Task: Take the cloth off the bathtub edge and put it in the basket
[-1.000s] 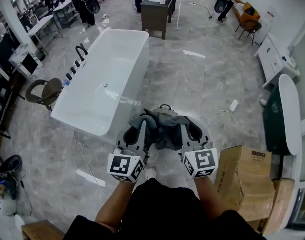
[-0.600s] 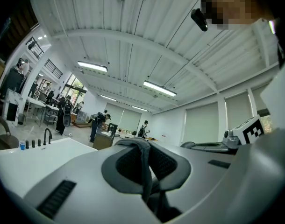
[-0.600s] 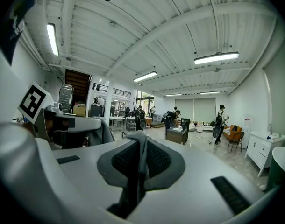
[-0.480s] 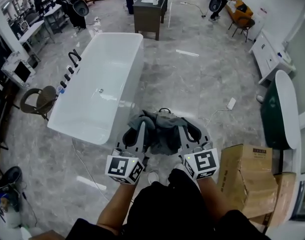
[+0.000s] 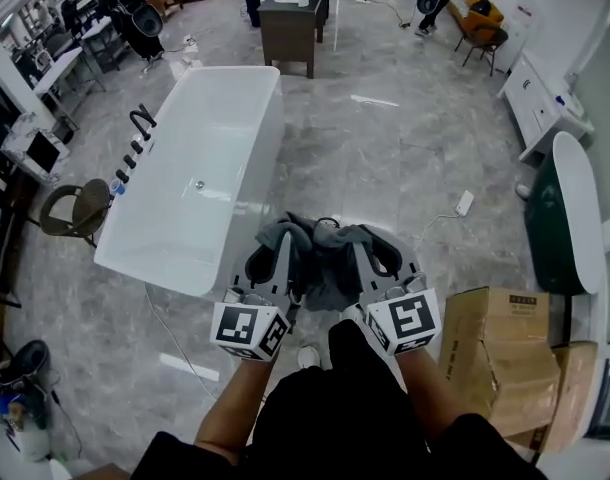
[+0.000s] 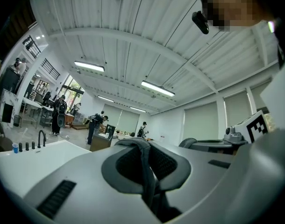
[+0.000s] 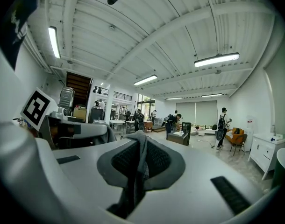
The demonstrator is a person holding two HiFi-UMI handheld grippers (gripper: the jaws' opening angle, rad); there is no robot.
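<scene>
Between left gripper (image 5: 278,258) and right gripper (image 5: 371,258) — dark grey cloth (image 5: 325,260), crumpled, slack

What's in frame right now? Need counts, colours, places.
cloth: one, grey, bunched between the two claws, off the tub
bathtub: one, white, on the floor ahead left
faucet: one, black, on the bathtub's left rim
chair: one, brown, left of the bathtub
cabinet: one, dark brown, beyond the bathtub
cardboard boxes: two as far as shows, brown, on the floor at right
power strip: one, white, on the floor at right
basket: none made out
left claw: grey, shut on the cloth
right claw: grey, shut on the cloth
</scene>
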